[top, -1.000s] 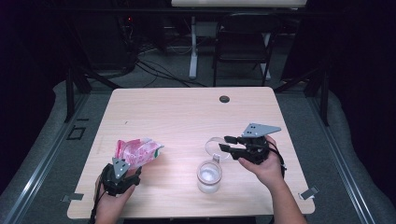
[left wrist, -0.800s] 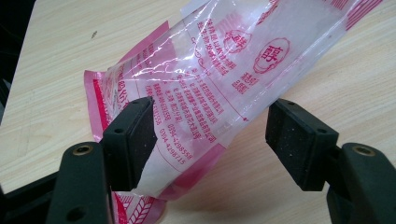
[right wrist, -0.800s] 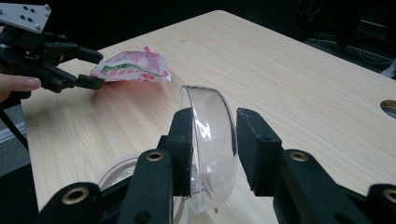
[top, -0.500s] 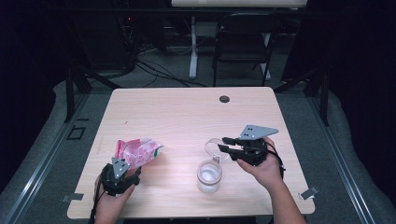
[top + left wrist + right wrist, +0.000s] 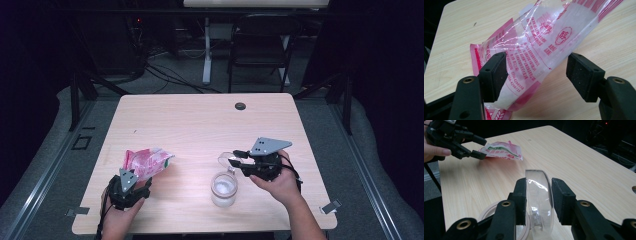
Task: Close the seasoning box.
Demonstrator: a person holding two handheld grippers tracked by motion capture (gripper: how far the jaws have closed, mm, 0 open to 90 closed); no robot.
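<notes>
Packet [image 5: 146,162] of pink and white printed plastic lies at the near left of my surface [image 5: 200,125], and my left hand-held gripper [image 5: 131,186] has its near end between the jaws. In the left gripper view the packet [image 5: 541,47] rests against the pad on that view's left, while the other pad stands clear of it with a strip of wood showing between, so this hand-held gripper is spread around the packet rather than pinching it. My right hand-held gripper [image 5: 239,161] sits at the near right, pointing left across the surface, and it holds a clear glass lid [image 5: 226,159] on edge. In the right gripper view the lid [image 5: 539,200] stands upright between the two black pads, both of them pressed on its faces; the jaws have just eased open a touch around it, yet they grip it all the same. A clear glass jar [image 5: 223,189] stands upright just near of the lid, between my two hands and closer to the right one. In the right gripper view its pale rim [image 5: 487,212] shows low on the left, behind the jaw. A small dark round hole [image 5: 240,106] sits at the far edge of the surface, well apart from everything else.
</notes>
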